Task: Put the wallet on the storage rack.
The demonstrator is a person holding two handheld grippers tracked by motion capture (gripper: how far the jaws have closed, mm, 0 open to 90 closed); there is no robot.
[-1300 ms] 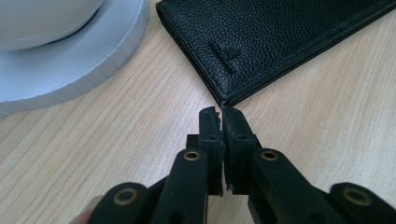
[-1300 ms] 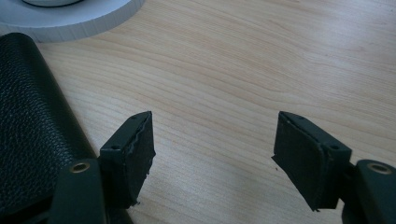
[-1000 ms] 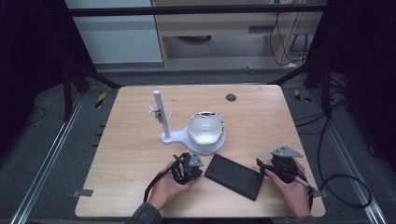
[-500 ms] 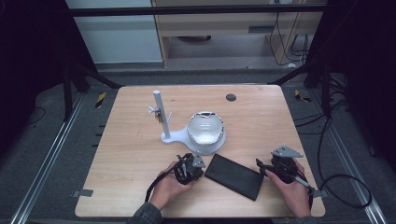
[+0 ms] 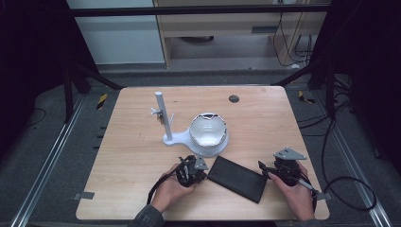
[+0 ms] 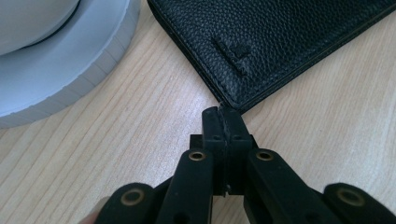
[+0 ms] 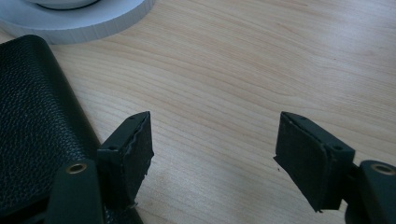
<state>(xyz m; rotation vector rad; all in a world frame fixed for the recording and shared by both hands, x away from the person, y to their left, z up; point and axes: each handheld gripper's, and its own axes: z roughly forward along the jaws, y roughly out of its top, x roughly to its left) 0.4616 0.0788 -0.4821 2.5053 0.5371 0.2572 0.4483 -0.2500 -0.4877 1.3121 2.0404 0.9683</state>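
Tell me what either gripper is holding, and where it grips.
Nothing is held: the left gripper is shut just short of the black leather wallet's corner; the right gripper is open.

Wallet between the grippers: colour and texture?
Black pebbled-grain leather wallet, stitched along the edge; clearest in the left gripper view.

1. Found no shift of the left gripper [image 5: 205, 169], jaws pressed together at the corner of the black wallet [image 5: 238, 178].
2. Found no shift of the right gripper [image 5: 263, 168] or wallet either.

Black tools [image 5: 193, 169], brass-ringed screws, grey sleeve [image 5: 150, 218]
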